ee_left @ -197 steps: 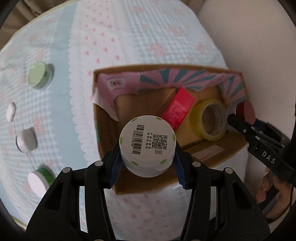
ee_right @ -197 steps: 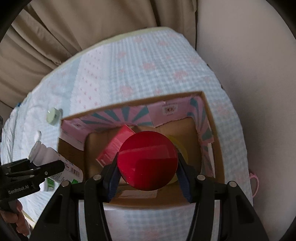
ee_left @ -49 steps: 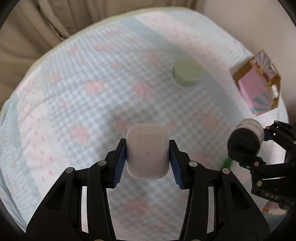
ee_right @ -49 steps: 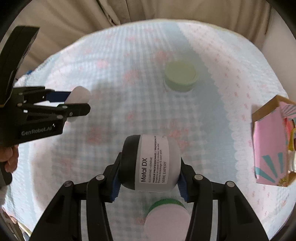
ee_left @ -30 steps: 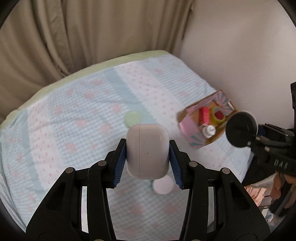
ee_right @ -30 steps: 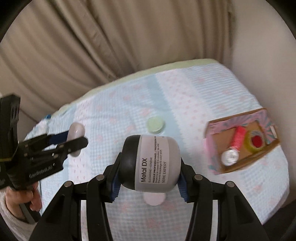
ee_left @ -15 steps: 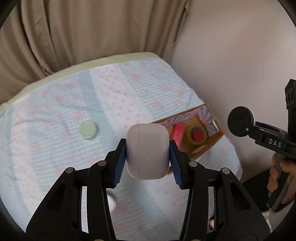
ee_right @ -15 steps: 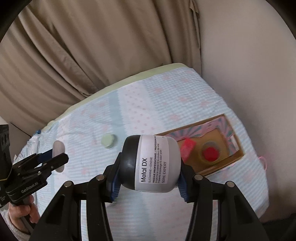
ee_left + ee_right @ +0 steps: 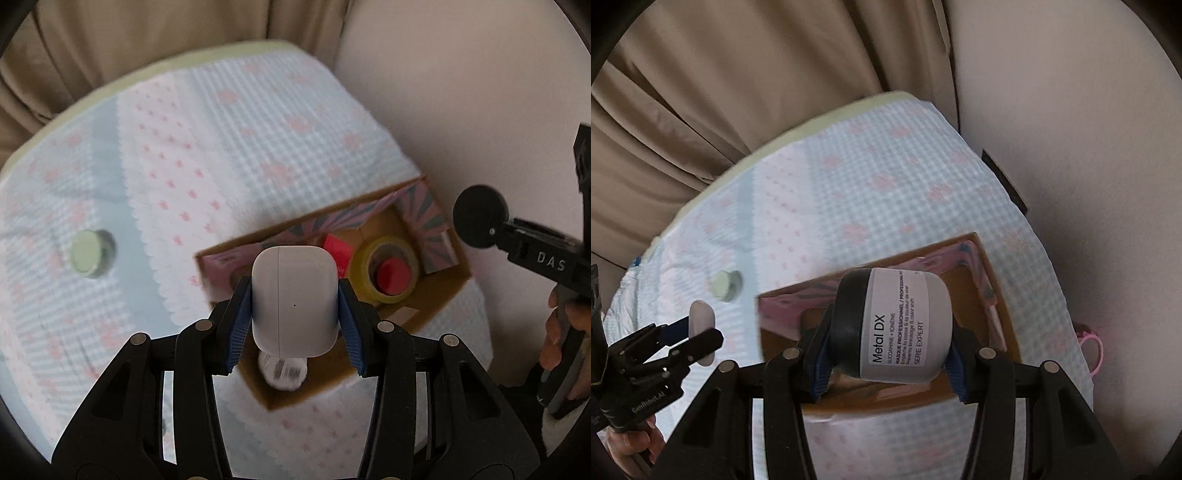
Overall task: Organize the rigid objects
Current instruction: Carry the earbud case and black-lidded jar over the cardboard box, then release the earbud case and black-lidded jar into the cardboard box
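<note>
My left gripper is shut on a white earbud case and holds it above the open cardboard box. The box holds a yellow tape roll with a red lid inside it, a red carton and a white bottle. My right gripper is shut on a grey Metal DX jar with a black lid, lying sideways above the same box. The jar also shows at the right of the left wrist view. The earbud case shows at the left of the right wrist view.
A pale green jar stands on the blue-and-pink checked cloth left of the box; it also shows in the right wrist view. Beige curtains hang behind the table. A wall runs along the right. A pink object lies beyond the table's right edge.
Both grippers have come down and closer to the box with their loads still held. The box now looks larger and sits under both grippers.
</note>
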`<state>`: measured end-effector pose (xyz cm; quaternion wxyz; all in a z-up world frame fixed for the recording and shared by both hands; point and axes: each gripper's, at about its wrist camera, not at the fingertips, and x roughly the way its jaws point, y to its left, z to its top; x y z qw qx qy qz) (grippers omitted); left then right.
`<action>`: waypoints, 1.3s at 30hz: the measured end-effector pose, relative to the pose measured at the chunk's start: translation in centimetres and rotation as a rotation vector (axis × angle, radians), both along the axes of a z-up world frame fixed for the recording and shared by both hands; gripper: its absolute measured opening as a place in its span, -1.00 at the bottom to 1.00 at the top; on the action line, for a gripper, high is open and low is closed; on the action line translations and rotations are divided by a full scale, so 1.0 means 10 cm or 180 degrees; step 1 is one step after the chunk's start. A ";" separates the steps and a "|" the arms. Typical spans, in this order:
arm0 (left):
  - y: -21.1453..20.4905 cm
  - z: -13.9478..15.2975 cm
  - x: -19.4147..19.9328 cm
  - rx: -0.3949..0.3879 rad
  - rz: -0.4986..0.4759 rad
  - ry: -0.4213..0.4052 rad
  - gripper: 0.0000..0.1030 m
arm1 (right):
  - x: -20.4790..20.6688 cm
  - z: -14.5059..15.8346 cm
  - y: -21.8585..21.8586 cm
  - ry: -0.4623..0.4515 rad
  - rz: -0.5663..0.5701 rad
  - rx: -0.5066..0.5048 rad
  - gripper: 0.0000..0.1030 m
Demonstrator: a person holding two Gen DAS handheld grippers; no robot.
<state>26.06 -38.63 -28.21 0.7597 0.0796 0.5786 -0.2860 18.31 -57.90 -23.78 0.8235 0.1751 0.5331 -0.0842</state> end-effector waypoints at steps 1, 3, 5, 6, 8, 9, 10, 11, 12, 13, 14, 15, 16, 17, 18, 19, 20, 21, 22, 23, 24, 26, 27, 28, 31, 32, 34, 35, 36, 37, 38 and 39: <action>-0.06 -0.08 0.01 0.0041 -0.0021 0.0028 -0.20 | 0.04 -0.11 -0.05 0.0036 0.0015 -0.0011 -0.09; -0.18 -0.30 0.08 0.0155 -0.0070 0.0106 -0.20 | 0.10 -0.32 -0.15 0.0089 0.0031 -0.0017 -0.09; -0.31 -0.50 0.12 0.0271 -0.0125 0.0181 -0.20 | 0.14 -0.51 -0.24 0.0143 0.0020 -0.0009 -0.09; -0.35 -0.55 0.13 0.0314 -0.0160 0.0185 -0.20 | 0.15 -0.60 -0.27 0.0166 0.0006 0.0000 -0.09; -0.43 -0.65 0.13 0.0430 -0.0258 0.0184 -0.20 | 0.17 -0.73 -0.33 0.0217 -0.0026 0.0001 -0.09; -0.46 -0.68 0.13 0.0482 -0.0300 0.0175 -0.20 | 0.18 -0.78 -0.35 0.0236 -0.0036 0.0015 -0.09; -0.48 -0.68 0.11 0.0513 -0.0323 0.0169 -0.20 | 0.18 -0.82 -0.37 0.0243 -0.0040 0.0049 -0.09; -0.49 -0.69 0.11 0.0532 -0.0338 0.0165 -0.20 | 0.19 -0.86 -0.38 0.0239 -0.0048 0.0084 -0.09; -0.50 -0.69 0.11 0.0555 -0.0351 0.0152 -0.20 | 0.19 -0.88 -0.38 0.0239 -0.0055 0.0106 -0.09; -0.50 -0.69 0.11 0.0571 -0.0368 0.0122 -0.20 | 0.20 -0.90 -0.38 0.0247 -0.0057 0.0118 -0.09; -0.51 -0.67 0.10 0.0594 -0.0400 0.0081 -0.20 | 0.22 -0.93 -0.39 0.0258 -0.0066 0.0125 -0.09; -0.54 -0.66 0.09 0.0636 -0.0436 0.0035 -0.20 | 0.23 -0.95 -0.40 0.0270 -0.0084 0.0133 -0.09; -0.57 -0.65 0.08 0.0669 -0.0464 -0.0003 -0.18 | 0.25 -0.97 -0.40 0.0288 -0.0100 0.0148 -0.09; -0.59 -0.64 0.07 0.0707 -0.0498 -0.0032 0.18 | 0.27 -0.99 -0.41 0.0320 -0.0106 0.0175 -0.09; -0.61 -0.63 0.06 0.0736 -0.0518 -0.0059 0.53 | 0.30 -1.02 -0.41 0.0348 -0.0118 0.0203 -0.09; -0.61 -0.63 0.07 0.0741 -0.0529 -0.0079 0.98 | 0.31 -1.04 -0.41 0.0355 -0.0135 0.0220 -0.08; -0.62 -0.60 0.06 0.0700 -0.0546 -0.0110 0.99 | 0.31 -1.06 -0.42 0.0345 -0.0173 0.0245 -0.05; -0.61 -0.58 0.06 0.0660 -0.0557 -0.0117 0.99 | 0.30 -1.04 -0.43 0.0284 -0.0235 0.0255 0.19; -0.60 -0.56 0.06 0.0662 -0.0559 -0.0120 0.99 | 0.29 -1.01 -0.44 0.0231 -0.0262 0.0239 0.72; -0.59 -0.55 0.05 0.0684 -0.0557 -0.0138 0.99 | 0.27 -0.97 -0.43 0.0146 -0.0279 0.0222 0.97; -0.56 -0.54 0.03 0.0692 -0.0550 -0.0165 0.99 | 0.25 -0.94 -0.43 0.0054 -0.0257 0.0284 1.00; -0.51 -0.52 0.01 0.0654 -0.0528 -0.0151 0.99 | 0.20 -0.91 -0.40 -0.0001 -0.0246 0.0368 1.00; -0.47 -0.51 0.00 0.0632 -0.0506 -0.0144 0.99 | 0.17 -0.90 -0.39 -0.0004 -0.0254 0.0369 1.00; -0.45 -0.49 0.00 0.0622 -0.0487 -0.0143 0.99 | 0.14 -0.90 -0.38 0.0005 -0.0259 0.0351 1.00; -0.38 -0.41 -0.01 0.0592 -0.0427 -0.0139 0.99 | 0.08 -0.88 -0.34 0.0024 -0.0259 0.0309 1.00; -0.36 -0.37 -0.01 0.0567 -0.0408 -0.0140 0.99 | 0.06 -0.86 -0.33 0.0020 -0.0262 0.0305 1.00; -0.31 -0.30 -0.01 0.0530 -0.0371 -0.0149 0.99 | 0.03 -0.82 -0.32 -0.0009 -0.0261 0.0298 1.00; -0.30 -0.26 -0.02 0.0525 -0.0360 -0.0161 0.99 | 0.02 -0.79 -0.32 -0.0029 -0.0263 0.0277 1.00; -0.28 -0.23 -0.03 0.0512 -0.0350 -0.0179 0.99 | 0.00 -0.75 -0.31 -0.0053 -0.0262 0.0248 1.00; -0.27 -0.19 -0.04 0.0503 -0.0342 -0.0195 0.99 | -0.01 -0.72 -0.30 -0.0066 -0.0260 0.0233 1.00; -0.25 -0.14 -0.05 0.0492 -0.0328 -0.0215 0.99 | -0.03 -0.68 -0.30 -0.0079 -0.0258 0.0219 1.00; -0.23 -0.09 -0.07 0.0478 -0.0315 -0.0232 0.99 | -0.05 -0.65 -0.29 -0.0090 -0.0257 0.0209 1.00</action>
